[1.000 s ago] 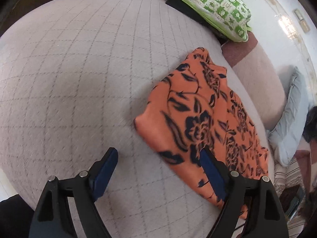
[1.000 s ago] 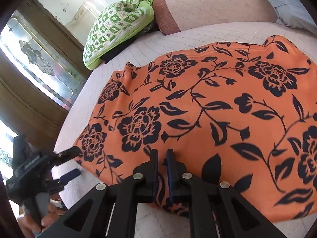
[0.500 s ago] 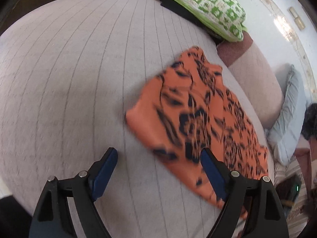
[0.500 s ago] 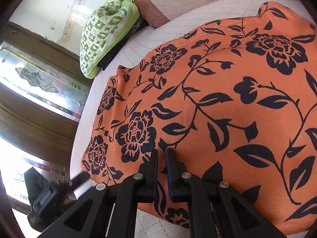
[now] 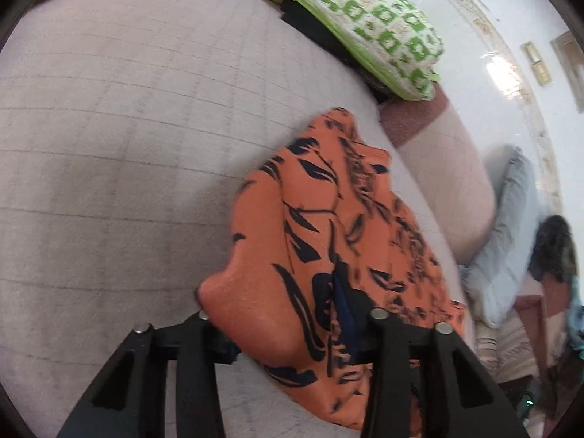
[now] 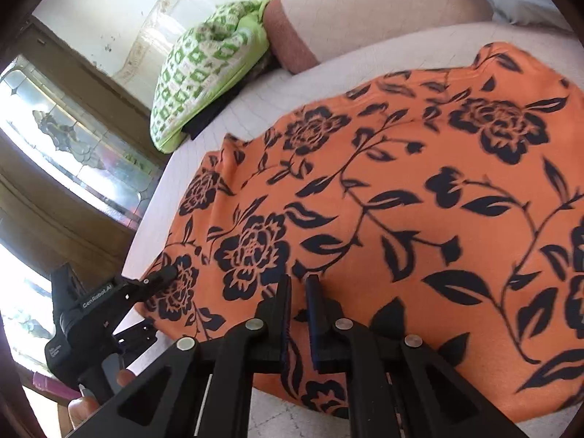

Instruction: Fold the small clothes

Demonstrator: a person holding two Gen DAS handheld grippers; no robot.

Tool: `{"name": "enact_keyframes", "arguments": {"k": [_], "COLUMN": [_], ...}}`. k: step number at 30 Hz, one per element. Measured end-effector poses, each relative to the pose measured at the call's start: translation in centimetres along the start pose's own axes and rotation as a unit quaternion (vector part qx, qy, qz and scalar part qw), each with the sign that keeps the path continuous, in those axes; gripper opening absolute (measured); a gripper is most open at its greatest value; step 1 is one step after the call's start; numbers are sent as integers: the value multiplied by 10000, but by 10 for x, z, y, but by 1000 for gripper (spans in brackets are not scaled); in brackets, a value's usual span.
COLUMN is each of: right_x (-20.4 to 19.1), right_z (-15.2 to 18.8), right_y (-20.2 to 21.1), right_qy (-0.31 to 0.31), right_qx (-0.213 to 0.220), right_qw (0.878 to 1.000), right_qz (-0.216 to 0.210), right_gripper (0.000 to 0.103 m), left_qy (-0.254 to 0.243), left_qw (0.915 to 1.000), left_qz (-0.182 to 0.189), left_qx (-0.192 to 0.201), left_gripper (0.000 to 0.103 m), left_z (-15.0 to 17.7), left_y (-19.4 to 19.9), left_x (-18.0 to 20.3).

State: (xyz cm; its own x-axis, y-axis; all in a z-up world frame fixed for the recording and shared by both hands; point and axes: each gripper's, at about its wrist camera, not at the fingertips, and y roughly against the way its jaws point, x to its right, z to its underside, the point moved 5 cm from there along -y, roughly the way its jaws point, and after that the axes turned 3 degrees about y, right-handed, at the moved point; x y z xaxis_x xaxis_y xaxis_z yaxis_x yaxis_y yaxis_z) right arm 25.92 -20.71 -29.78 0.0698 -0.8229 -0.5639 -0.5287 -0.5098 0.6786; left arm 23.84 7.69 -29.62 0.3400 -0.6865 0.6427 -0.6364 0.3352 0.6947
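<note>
An orange garment with black flowers (image 5: 328,226) lies on a pale quilted bed (image 5: 127,127); it fills the right wrist view (image 6: 419,200). My left gripper (image 5: 284,325) straddles the garment's near corner, one finger under the cloth and one over it, jaws still apart. It also shows in the right wrist view (image 6: 149,303) at the garment's left corner. My right gripper (image 6: 298,292) is shut on the garment's near edge.
A green checked pillow (image 5: 365,22) over dark cloth lies at the bed's far end, beside a pink bolster (image 5: 445,175) and a grey pillow (image 5: 507,226). A stained-glass door (image 6: 73,153) stands left of the bed.
My left gripper has moved forward and right onto the garment's corner and its jaws have narrowed around the cloth. My right gripper stays shut on the near edge.
</note>
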Motion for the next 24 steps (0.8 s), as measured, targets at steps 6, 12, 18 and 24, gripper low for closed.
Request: {"name": "enact_keyframes", "arguments": {"k": [6,12,18,24], "right_x": [17,8,9,46], "right_z": [-3,1,0,-20], "right_y": [8,6,8,48], "right_qy": [-274,-110,-56,-439], "right_qx": [8,-54,1,607], "right_qw": [9995,9997,9998,9972], "right_qz": [-160,-195,-179,9], "right_gripper": [10,10,10,10], "left_qy": [-296,-516,-1130,-2225], "left_qw": [9988,9985,9933,9739], "left_qz": [387,-183,-62,295], "left_qx": [60,79,212,350], "left_gripper": [67,30,22,22], "left_z": [6,4,5,21], "left_y": [-5,-9,4,25], "left_x": [17,11,44,131]}}
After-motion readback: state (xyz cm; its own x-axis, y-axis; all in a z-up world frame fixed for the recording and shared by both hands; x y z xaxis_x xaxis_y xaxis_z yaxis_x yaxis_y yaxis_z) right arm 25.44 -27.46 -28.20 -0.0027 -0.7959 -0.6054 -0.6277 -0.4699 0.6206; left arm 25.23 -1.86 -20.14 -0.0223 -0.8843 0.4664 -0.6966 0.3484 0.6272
